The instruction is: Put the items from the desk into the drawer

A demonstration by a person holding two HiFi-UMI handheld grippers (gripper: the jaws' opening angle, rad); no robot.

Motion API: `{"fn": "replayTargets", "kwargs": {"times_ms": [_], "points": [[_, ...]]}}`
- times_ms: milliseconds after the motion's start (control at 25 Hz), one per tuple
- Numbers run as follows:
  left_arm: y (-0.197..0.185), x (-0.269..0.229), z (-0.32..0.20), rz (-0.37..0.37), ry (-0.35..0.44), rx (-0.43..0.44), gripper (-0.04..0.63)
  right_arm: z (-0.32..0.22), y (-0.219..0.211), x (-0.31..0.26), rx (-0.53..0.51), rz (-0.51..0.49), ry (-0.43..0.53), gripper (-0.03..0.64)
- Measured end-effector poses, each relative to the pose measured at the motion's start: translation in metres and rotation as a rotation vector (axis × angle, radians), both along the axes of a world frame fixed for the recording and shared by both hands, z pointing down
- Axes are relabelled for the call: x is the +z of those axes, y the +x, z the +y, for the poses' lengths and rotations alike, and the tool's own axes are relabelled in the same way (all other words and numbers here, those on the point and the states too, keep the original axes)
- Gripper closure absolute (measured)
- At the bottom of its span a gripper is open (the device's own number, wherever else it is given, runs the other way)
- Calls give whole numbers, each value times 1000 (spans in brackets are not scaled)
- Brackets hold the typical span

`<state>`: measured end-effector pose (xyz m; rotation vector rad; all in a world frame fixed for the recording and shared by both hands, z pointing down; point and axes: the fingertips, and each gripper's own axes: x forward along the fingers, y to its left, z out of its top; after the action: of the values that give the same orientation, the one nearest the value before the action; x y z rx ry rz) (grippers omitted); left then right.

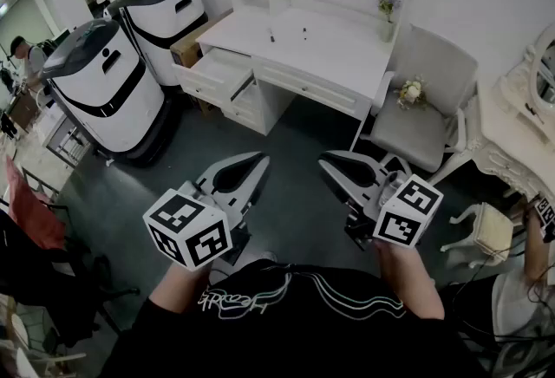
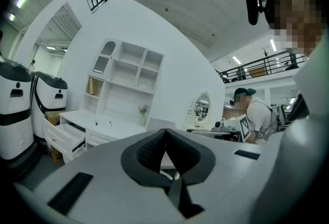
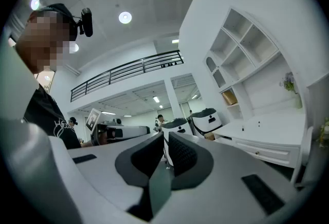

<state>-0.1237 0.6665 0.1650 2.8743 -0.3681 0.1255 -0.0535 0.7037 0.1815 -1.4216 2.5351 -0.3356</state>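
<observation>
Grippers: left gripper (image 1: 253, 165) and right gripper (image 1: 331, 165) both have their jaws pressed together, empty, well apart from the desk (image 1: 347, 51).
Items: two small dark items (image 1: 271, 36) lie on the desk; drawer (image 1: 215, 71) stands open at its left.
Risk: tiny pieces may slip from the pads, or roll off if nudged.
Writing: white script on shirt (image 1: 251, 303) is unreadable; marker cubes (image 1: 189, 231) bear only squares.

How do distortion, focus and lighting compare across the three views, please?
Head view: evenly lit, desk sharp, lines bowed towards the edges. Left gripper view: heavy fisheye, black corners, a mosaic patch upper right. Right gripper view: same fisheye, a ceiling lamp blown out white.
</observation>
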Motion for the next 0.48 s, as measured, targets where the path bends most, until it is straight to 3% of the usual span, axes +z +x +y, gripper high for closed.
{"fn": "replayTargets", "kwargs": {"times_ms": [480], "points": [[12,10,2,-14,-3,-16,575,10,11,1,10,35,8,557]]}}
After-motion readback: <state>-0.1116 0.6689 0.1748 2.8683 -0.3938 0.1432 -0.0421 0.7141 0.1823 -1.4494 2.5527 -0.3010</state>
